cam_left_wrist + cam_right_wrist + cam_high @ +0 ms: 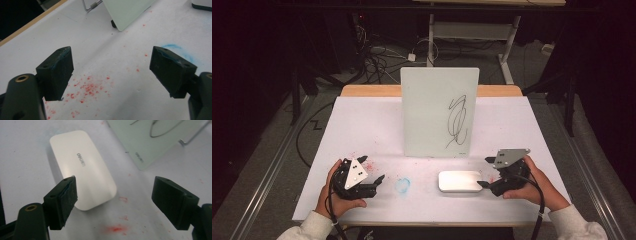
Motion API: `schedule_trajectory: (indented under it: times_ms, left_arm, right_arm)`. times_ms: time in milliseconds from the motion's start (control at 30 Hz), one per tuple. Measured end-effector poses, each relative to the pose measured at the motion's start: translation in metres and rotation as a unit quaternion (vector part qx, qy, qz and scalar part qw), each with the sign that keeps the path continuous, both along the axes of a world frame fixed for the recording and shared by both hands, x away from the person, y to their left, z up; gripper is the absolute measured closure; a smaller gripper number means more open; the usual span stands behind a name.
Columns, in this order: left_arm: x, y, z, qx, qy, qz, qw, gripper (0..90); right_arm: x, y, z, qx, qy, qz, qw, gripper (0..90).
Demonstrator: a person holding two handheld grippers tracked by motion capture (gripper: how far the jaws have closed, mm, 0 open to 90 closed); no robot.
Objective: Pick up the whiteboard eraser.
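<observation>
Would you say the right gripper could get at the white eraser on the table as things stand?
Probably yes. The right gripper sits just beside the white eraser, its jaws open and pointed at it, and nothing lies between them. The whiteboard stands farther back, out of the way.

Board point(439, 112) stood upright mid-table point(362, 120), toward the far edge. Eraser point(460, 181) lay flat in front of it, toward the right. Left gripper point(371, 174) sat well left of eraser; right gripper point(486, 172) just beside its right end.
</observation>
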State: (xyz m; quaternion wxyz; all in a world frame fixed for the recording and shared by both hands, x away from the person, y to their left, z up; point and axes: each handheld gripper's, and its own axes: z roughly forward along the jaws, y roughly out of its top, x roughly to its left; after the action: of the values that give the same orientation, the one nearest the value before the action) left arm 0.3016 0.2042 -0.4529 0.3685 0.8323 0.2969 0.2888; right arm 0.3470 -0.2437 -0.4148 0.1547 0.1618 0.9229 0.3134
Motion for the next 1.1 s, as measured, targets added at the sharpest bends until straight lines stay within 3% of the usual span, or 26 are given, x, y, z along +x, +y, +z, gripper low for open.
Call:
schedule_trajectory:
  times_ms: [200, 300, 400, 533, 800, 967, 1100]
  left_arm:
    - [0.001, -0.002, -0.002, 0.002, 0.008, -0.011, 0.9999, 17.3]
    - [0.000, -0.002, -0.002, 0.003, 0.009, -0.013, 0.9999, 17.3]
    - [0.000, -0.003, -0.002, 0.004, 0.009, -0.015, 0.9998, 17.3]
    - [0.000, -0.003, -0.003, 0.007, 0.010, -0.017, 0.9998, 17.3]
    - [0.001, -0.005, -0.004, 0.013, 0.017, -0.027, 0.9994, 17.3]
    - [0.001, -0.006, -0.006, 0.015, 0.021, -0.031, 0.9992, 17.3]
    - [0.002, -0.006, -0.006, 0.015, 0.024, -0.033, 0.9991, 17.3]
  right_arm:
    - [0.011, 0.023, 0.002, -0.033, 0.023, 0.044, 0.9982, 22.0]
    - [0.014, 0.032, 0.002, -0.048, 0.027, 0.053, 0.9971, 22.1]
    - [0.017, 0.047, -0.001, -0.072, 0.034, 0.071, 0.9943, 22.6]
    - [0.017, 0.061, -0.007, -0.085, 0.047, 0.092, 0.9910, 23.0]
    - [0.022, 0.072, -0.018, -0.104, 0.062, 0.109, 0.9867, 22.7]
    - [0.026, 0.081, -0.026, -0.126, 0.075, 0.131, 0.9805, 26.2]
    - [0.027, 0.084, -0.028, -0.131, 0.076, 0.136, 0.9792, 27.7]
